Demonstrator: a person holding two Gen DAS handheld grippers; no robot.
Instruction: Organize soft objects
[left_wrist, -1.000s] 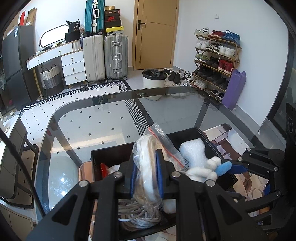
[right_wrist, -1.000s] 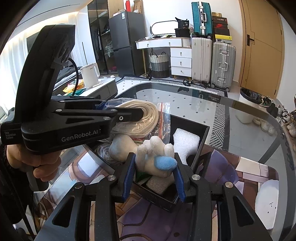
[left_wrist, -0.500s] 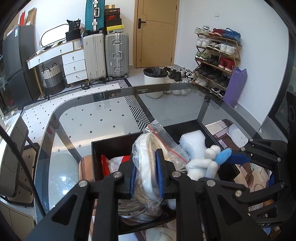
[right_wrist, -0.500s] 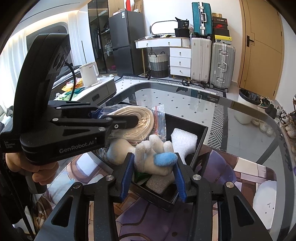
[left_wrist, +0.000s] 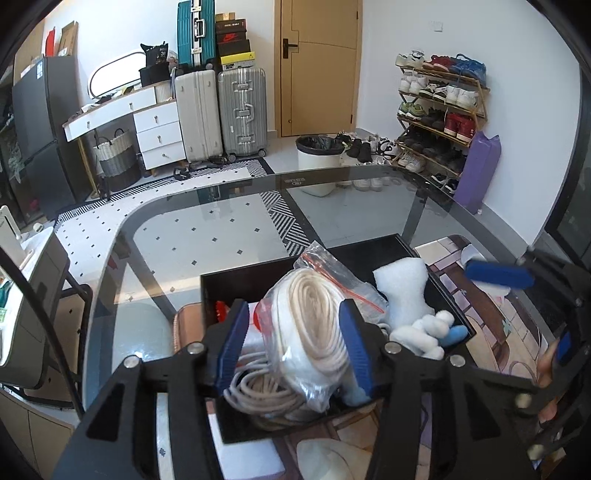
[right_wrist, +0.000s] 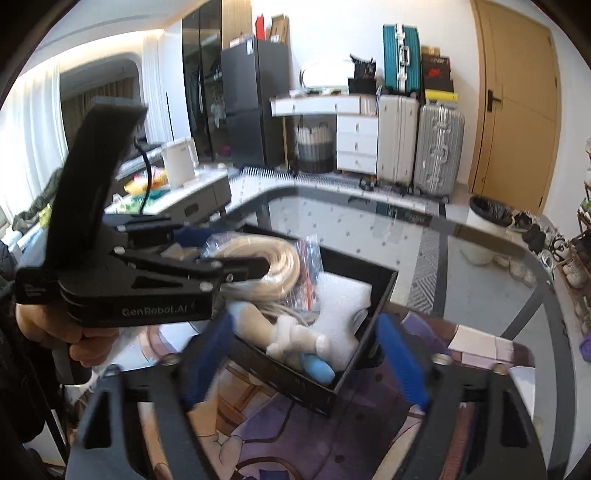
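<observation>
On the glass table (left_wrist: 207, 229), the black box (left_wrist: 258, 280) near its front edge held the bagged rope (left_wrist: 314, 325) and plush toy (right_wrist: 295, 332). Both sets of jaws were opening, the left gripper (left_wrist: 293, 343) and right gripper (right_wrist: 303, 358) spread clear; best lifted straight out, snagging nothing.

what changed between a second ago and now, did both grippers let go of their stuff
Yes. The left gripper is opening off the bagged rope coil, which sits between its pads, resting in the black bin. The right gripper is opening too and has dropped the white plush toy into the bin beside the foam block. The bin and foam stayed put.
</observation>
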